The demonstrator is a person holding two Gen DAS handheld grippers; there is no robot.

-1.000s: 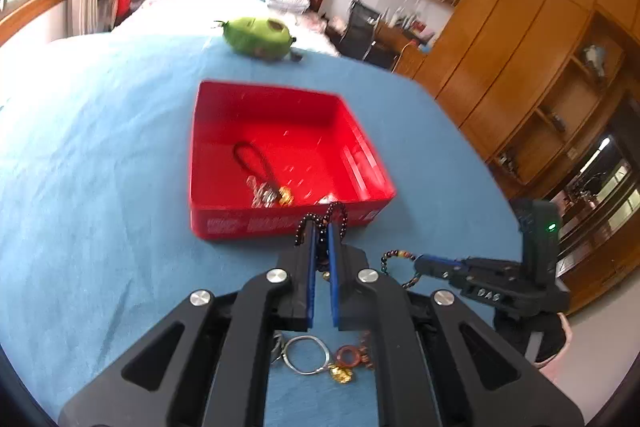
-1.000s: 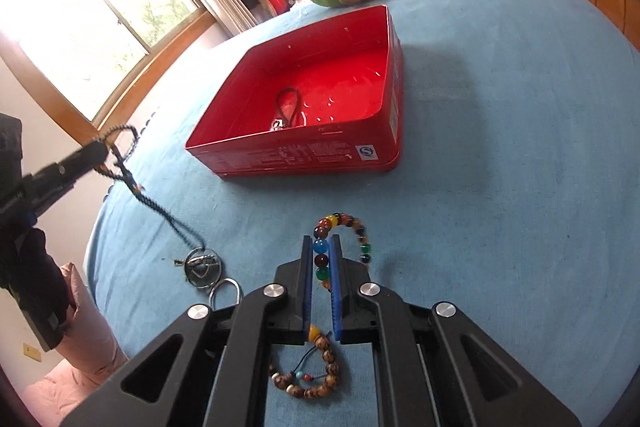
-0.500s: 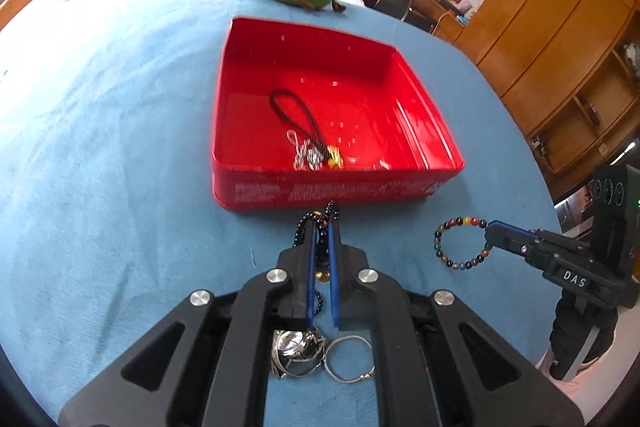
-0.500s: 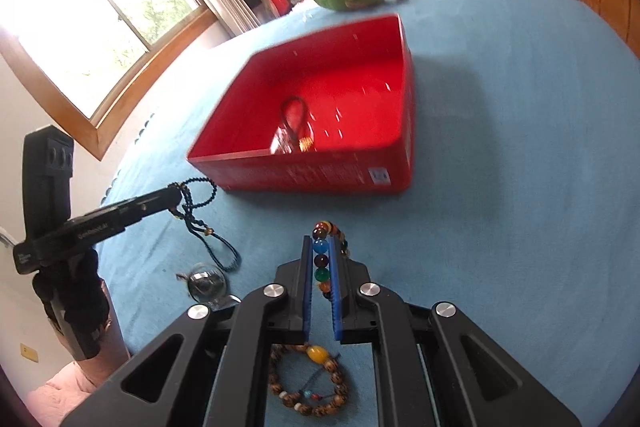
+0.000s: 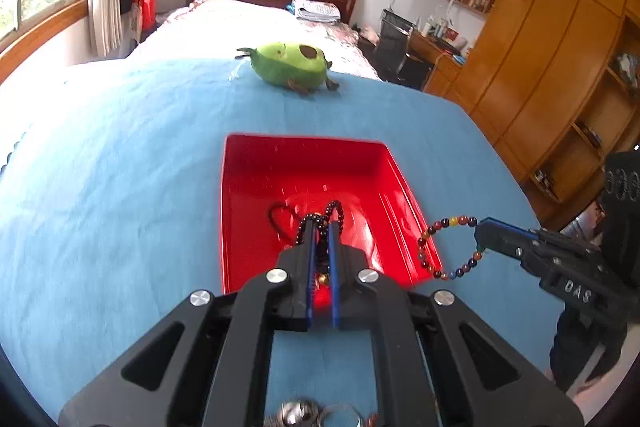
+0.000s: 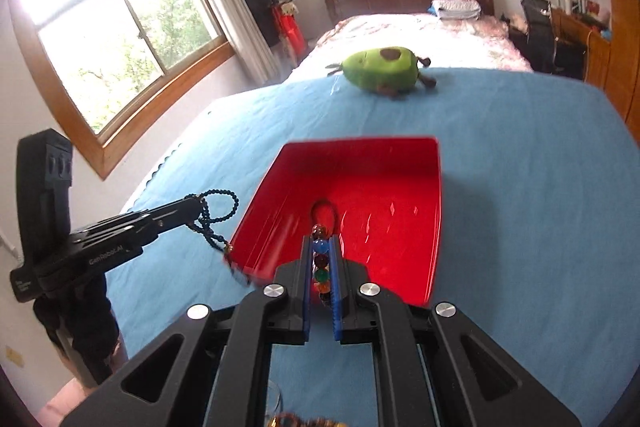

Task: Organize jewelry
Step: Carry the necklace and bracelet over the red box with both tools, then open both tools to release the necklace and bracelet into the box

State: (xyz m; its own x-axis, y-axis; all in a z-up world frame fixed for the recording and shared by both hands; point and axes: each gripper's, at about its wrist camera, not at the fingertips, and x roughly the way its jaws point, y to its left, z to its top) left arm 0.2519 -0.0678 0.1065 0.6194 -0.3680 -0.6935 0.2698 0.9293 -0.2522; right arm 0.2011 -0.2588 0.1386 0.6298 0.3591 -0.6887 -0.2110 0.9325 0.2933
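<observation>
Black beads (image 5: 320, 227) fill the left view; coloured bracelet (image 6: 321, 267), the right.

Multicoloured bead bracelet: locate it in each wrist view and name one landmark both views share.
Left wrist view: multicoloured bead bracelet at right of centre, hanging from the right tongs beside the red tray.
Right wrist view: bracelet at lower centre, clamped between that gripper's own fingers.
Shared landmark: green avocado plush.

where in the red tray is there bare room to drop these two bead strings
The red tray is bare along its far wall and right half. The crowded spot is the near-left floor, where a dark cord loop lies. The left tongs hold the black beads, the right tongs the coloured bracelet.
</observation>
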